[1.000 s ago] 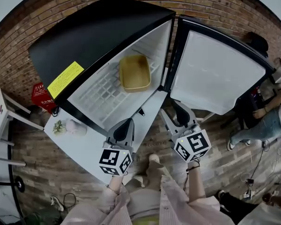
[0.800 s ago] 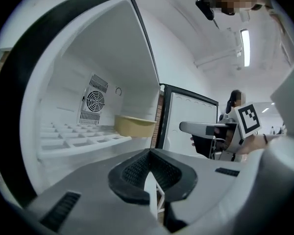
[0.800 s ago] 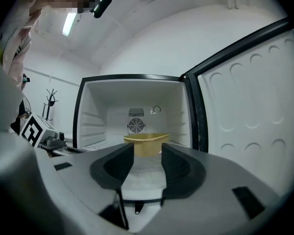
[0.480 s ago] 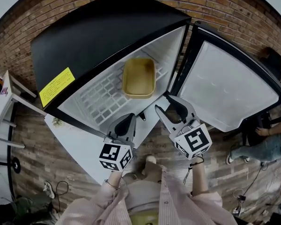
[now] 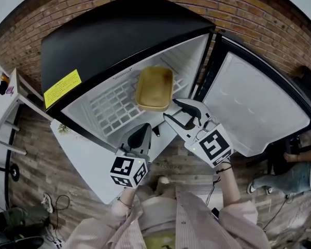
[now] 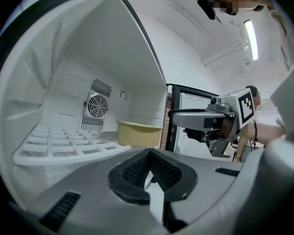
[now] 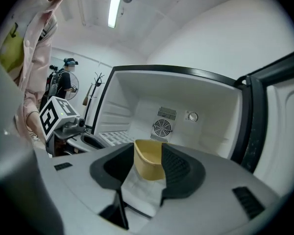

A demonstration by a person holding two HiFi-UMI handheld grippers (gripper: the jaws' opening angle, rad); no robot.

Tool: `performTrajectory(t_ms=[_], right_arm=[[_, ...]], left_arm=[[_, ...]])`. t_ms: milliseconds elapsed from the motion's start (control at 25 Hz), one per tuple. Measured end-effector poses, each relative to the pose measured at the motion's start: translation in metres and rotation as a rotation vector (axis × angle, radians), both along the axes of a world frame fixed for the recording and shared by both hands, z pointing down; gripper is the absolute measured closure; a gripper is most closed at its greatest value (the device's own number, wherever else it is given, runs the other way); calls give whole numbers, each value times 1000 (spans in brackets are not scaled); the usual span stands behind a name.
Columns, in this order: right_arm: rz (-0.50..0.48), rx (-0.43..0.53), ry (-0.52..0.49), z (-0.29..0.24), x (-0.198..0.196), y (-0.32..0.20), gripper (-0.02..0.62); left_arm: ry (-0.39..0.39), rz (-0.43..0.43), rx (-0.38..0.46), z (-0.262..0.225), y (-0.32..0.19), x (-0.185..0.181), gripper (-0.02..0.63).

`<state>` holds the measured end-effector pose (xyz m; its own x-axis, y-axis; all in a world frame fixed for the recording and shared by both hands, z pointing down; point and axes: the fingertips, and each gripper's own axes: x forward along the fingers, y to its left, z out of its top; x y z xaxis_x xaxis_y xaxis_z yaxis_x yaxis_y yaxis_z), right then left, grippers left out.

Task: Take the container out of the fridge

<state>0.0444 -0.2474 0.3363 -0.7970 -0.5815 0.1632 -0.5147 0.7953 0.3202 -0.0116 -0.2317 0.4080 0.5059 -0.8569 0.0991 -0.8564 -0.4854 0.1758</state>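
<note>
The shallow yellow plastic container (image 5: 154, 87) sits on the white grid shelf (image 5: 110, 109) inside the open black fridge (image 5: 119, 30), close to its right wall. The right gripper (image 5: 170, 109) is released, its jaws spread wide at the container's near right corner, framing the tub without pinching it. The left gripper (image 5: 142, 131) hangs just outside the shelf's front edge, its jaws clenched together on nothing.
</note>
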Motion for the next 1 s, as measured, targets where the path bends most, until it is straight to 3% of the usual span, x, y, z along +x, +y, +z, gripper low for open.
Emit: performTrajectory(t_ms=[160, 360, 800, 1000], right_arm=[[-92, 42, 63, -4, -14, -7, 436], [-186, 46, 230, 5, -30, -11, 436], [-238, 1, 563, 29, -39, -21, 436], [-266, -30, 653, 45, -44, -19, 437]], left_arm=[[0, -16, 11, -3, 0, -2, 614], [-3, -8, 15, -4, 1, -3, 614], [14, 53, 7, -10, -2, 0, 614], [25, 65, 6, -10, -2, -2, 614]])
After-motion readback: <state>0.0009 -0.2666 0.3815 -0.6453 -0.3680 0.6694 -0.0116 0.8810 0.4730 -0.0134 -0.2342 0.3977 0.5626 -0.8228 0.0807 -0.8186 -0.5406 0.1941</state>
